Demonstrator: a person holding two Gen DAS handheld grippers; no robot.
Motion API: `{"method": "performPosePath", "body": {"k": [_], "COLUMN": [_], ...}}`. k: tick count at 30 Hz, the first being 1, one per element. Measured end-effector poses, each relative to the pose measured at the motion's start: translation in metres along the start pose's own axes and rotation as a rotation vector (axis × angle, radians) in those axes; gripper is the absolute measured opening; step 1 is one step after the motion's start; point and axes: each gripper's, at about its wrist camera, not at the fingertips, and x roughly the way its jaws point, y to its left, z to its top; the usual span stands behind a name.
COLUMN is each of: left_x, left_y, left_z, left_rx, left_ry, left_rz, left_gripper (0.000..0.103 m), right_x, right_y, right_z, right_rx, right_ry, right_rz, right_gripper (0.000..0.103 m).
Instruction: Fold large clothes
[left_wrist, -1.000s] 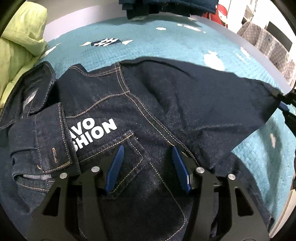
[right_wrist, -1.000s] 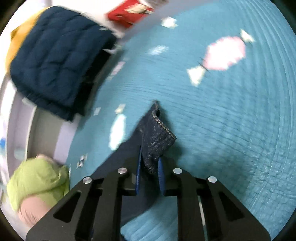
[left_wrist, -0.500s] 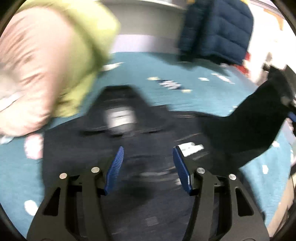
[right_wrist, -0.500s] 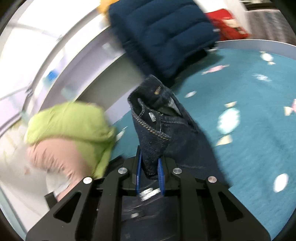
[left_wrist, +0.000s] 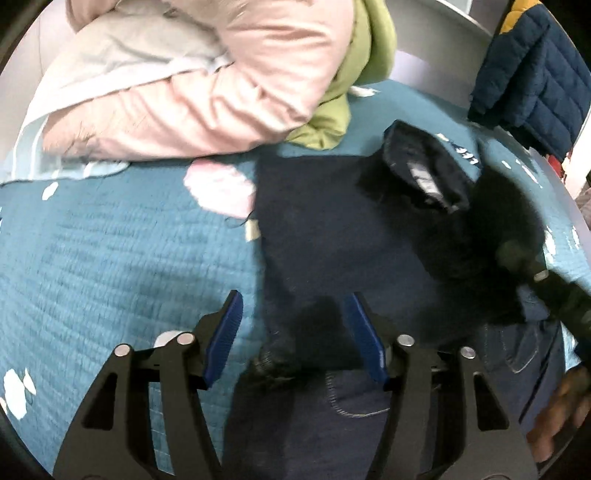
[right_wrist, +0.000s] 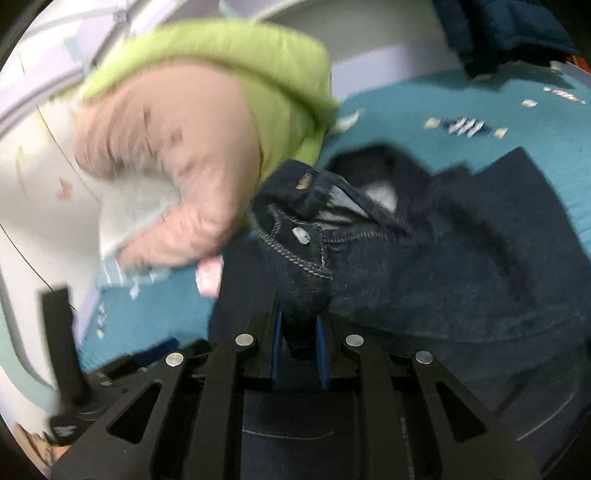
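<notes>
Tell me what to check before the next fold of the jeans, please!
1. Right gripper has denim between its pads: ok, though its jaws are opening.
2. Left gripper free: ok, jaws opening, nothing pinched.
3. Jeans lying on the teal blanket: ok, most of them.
4. Waistband end laid flat: not ok, it's lifted.
5. Pink and green jackets apart from the jeans: cannot tell, too blurry.

Motion blur smears the right tongs (left_wrist: 554, 295) and the pink-and-green bedding (right_wrist: 177, 162).
</notes>
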Motion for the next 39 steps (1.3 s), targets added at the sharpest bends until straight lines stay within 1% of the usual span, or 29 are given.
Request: {"method": "performPosePath", "body": {"k": [2, 4, 5, 6, 7, 8, 9, 10, 11, 14, 15, 16, 18, 20, 21, 22, 23, 25, 26, 27, 28, 29, 31, 32, 33, 35, 37, 39], "left_x": [0.002, 0.005, 0.006, 0.006, 0.009, 0.007, 0.006, 0.004, 0.0, -0.009, -0.012, -0.015, -0.017, -0.014, -0.013, -0.011, -0.008, 0.0, 0.009, 0.019, 0.034, 0.042, 0.068, 0.08, 0.085, 0.088, 0.088, 0.089], "left_y": [0.004, 0.005, 0.007, 0.007, 0.008, 0.008, 0.007, 0.006, 0.005, -0.001, -0.005, -0.009, -0.022, -0.04, -0.048, -0.062, -0.074, -0.092, -0.103, -0.111, -0.118, -0.121, -0.125, -0.121, -0.116, -0.112, -0.115, -0.114], "left_z": [-0.003, -0.004, -0.004, -0.004, -0.002, -0.001, 0.0, 0.001, 0.003, 0.01, 0.012, 0.015, 0.021, 0.028, 0.031, 0.036, 0.039, 0.045, 0.049, 0.051, 0.051, 0.05, 0.045, 0.04, 0.037, 0.036, 0.036, 0.036], "left_rx": [-0.009, -0.011, -0.016, -0.02, -0.022, -0.024, -0.024, -0.025, -0.026, -0.024, -0.021, -0.016, -0.004, 0.012, 0.022, 0.041, 0.059, 0.073, 0.077, 0.079, 0.083, 0.083, 0.098, 0.087, 0.063, 0.046, 0.068, 0.07], "left_ry": [0.008, 0.016, 0.021, 0.023, 0.023, 0.019, 0.015, 0.01, 0.0, -0.024, -0.03, -0.035, -0.043, -0.041, -0.046, -0.054, -0.055, -0.05, -0.029, 0.001, 0.049, 0.075, 0.164, 0.201, 0.204, 0.203, 0.201, 0.202], "left_rz": [-0.002, -0.001, 0.002, -0.001, -0.006, -0.008, -0.008, -0.011, -0.015, -0.014, -0.017, -0.024, -0.041, -0.07, -0.085, -0.118, -0.155, -0.206, -0.228, -0.227, -0.2, -0.18, -0.123, -0.117, -0.135, -0.152, -0.147, -0.151], "left_gripper": [0.061, 0.063, 0.064, 0.064, 0.065, 0.065, 0.065, 0.065, 0.066, 0.069, 0.07, 0.071, 0.072, 0.072, 0.072, 0.072, 0.072, 0.072, 0.072, 0.072, 0.072, 0.072, 0.072, 0.072, 0.073, 0.073, 0.073, 0.074], "right_x": [0.013, 0.025, 0.031, 0.032, 0.029, 0.026, 0.018, 0.013, 0.006, -0.024, -0.04, -0.046, -0.061, -0.07, -0.072, -0.074, -0.074, -0.07, -0.064, -0.059, -0.056, -0.053, -0.036, -0.023, -0.013, -0.009, -0.008, -0.01], "right_y": [0.003, -0.001, -0.005, -0.008, -0.009, -0.008, -0.006, -0.001, 0.003, 0.008, 0.002, -0.004, -0.025, -0.05, -0.06, -0.076, -0.087, -0.115, -0.132, -0.146, -0.157, -0.167, -0.194, -0.209, -0.22, -0.228, -0.226, -0.221], "right_z": [-0.006, -0.014, -0.016, -0.018, -0.019, -0.021, -0.021, -0.021, -0.02, -0.018, -0.015, -0.011, 0.001, 0.015, 0.02, 0.029, 0.035, 0.048, 0.054, 0.056, 0.058, 0.058, 0.056, 0.05, 0.046, 0.043, 0.046, 0.051], "right_rx": [-0.012, -0.03, -0.023, -0.014, -0.012, -0.019, -0.031, -0.045, -0.064, -0.113, -0.103, -0.091, -0.056, -0.036, -0.028, -0.018, -0.011, 0.017, 0.042, 0.062, 0.084, 0.1, 0.152, 0.187, 0.219, 0.228, 0.207, 0.176], "right_ry": [0.029, 0.078, 0.113, 0.134, 0.138, 0.138, 0.136, 0.126, 0.109, 0.054, 0.016, -0.003, -0.038, -0.046, -0.046, -0.037, -0.032, -0.007, 0.017, 0.045, 0.054, 0.065, 0.133, 0.183, 0.23, 0.229, 0.249, 0.26], "right_rz": [-0.03, -0.067, -0.067, -0.046, -0.024, -0.013, -0.013, -0.007, 0.005, 0.001, 0.006, 0.006, -0.033, -0.075, -0.087, -0.111, -0.129, -0.167, -0.193, -0.205, -0.212, -0.219, -0.232, -0.24, -0.224, -0.207, -0.216, -0.222], "right_gripper": [0.018, 0.022, 0.031, 0.04, 0.043, 0.051, 0.062, 0.065, 0.066, 0.066, 0.066, 0.066, 0.066, 0.066, 0.062, 0.055, 0.044, 0.03, 0.021, 0.02, 0.018, 0.018, 0.018, 0.015, 0.012, 0.009, 0.009, 0.01]}}
